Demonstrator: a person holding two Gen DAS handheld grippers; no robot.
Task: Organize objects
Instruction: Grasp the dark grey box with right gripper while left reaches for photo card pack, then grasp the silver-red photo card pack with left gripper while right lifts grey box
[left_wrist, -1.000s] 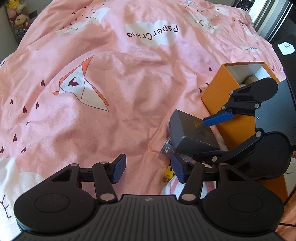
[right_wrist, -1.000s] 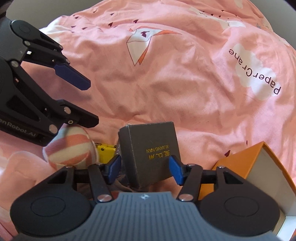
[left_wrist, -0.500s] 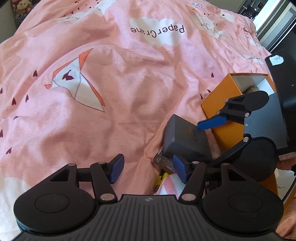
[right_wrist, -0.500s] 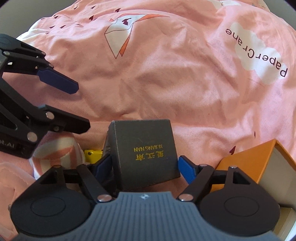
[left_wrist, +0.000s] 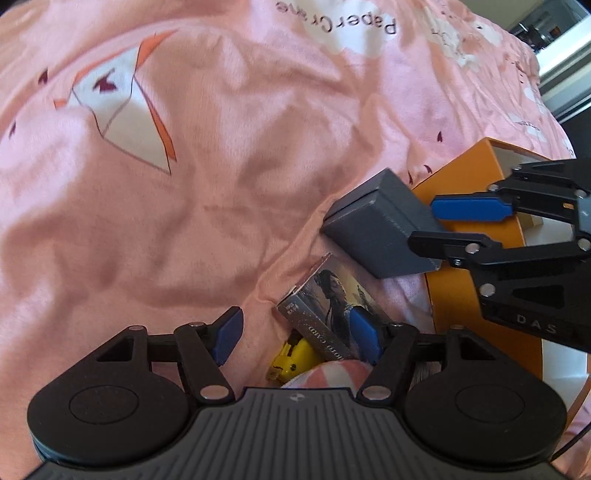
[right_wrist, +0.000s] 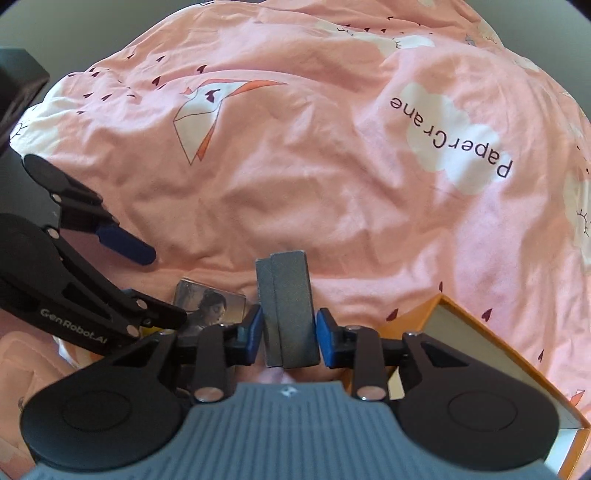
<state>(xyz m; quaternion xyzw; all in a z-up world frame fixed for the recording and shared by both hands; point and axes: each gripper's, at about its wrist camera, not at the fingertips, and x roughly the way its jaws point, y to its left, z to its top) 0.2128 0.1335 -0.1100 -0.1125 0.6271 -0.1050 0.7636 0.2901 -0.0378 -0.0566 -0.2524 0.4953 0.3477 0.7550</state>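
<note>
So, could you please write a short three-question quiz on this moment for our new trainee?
1. True or false: the right gripper is shut on the grey box.
2. Which box stands open beside the grey box? A) orange box B) green box C) white box
3. Fill in: the left gripper is ____, with the photo card pack and yellow toy below it.

Key: 1 true; 2 A; 3 open.
</note>
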